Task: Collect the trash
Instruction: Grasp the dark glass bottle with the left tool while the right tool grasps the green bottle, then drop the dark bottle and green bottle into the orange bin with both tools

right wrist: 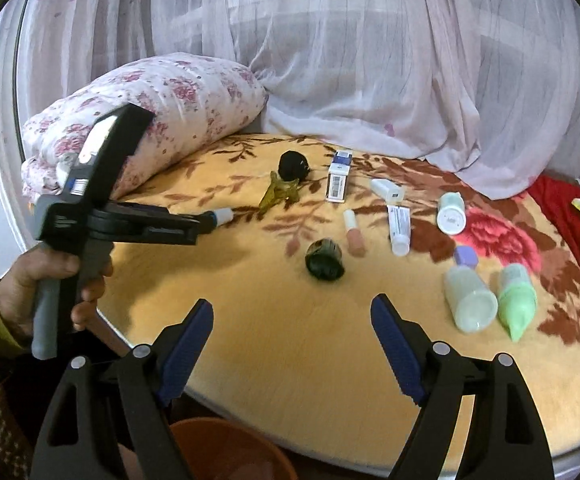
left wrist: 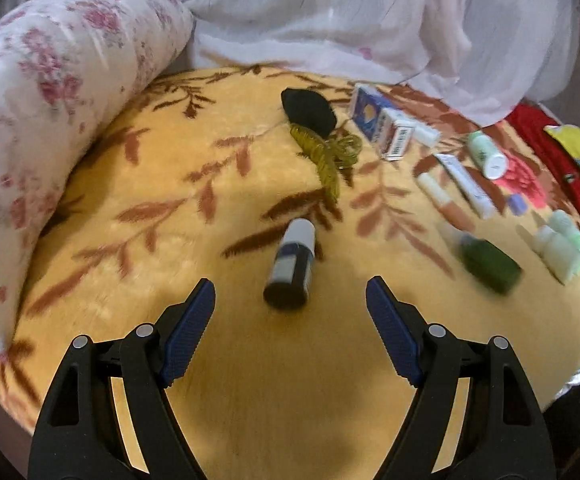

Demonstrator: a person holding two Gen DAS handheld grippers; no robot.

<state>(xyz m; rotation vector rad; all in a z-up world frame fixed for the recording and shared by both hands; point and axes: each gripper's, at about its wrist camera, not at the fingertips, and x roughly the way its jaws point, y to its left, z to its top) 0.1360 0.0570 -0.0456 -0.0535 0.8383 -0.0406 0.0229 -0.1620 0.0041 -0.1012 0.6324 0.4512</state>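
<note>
Small items lie scattered on a yellow floral blanket (left wrist: 170, 208). A dark blue bottle with a white cap (left wrist: 290, 268) lies just ahead of my left gripper (left wrist: 291, 286), whose jaws stand wide and do not touch it. In the right wrist view a hand holds that left gripper (right wrist: 204, 222) side-on, with the bottle's cap (right wrist: 224, 214) at its tips. My right gripper (right wrist: 292, 302) is open over bare blanket with nothing between its fingers. A dark green bottle (right wrist: 324, 264) lies a little beyond it.
Further back lie a black round thing (right wrist: 292, 166), a yellow-green hair clip (right wrist: 278, 194), a blue and white box (right wrist: 338, 178), tubes (right wrist: 399, 226) and pale bottles (right wrist: 470, 300). A rolled floral quilt (right wrist: 178, 108) lies left, a sheer curtain (right wrist: 370, 80) behind. An orange bin (right wrist: 226, 448) stands below.
</note>
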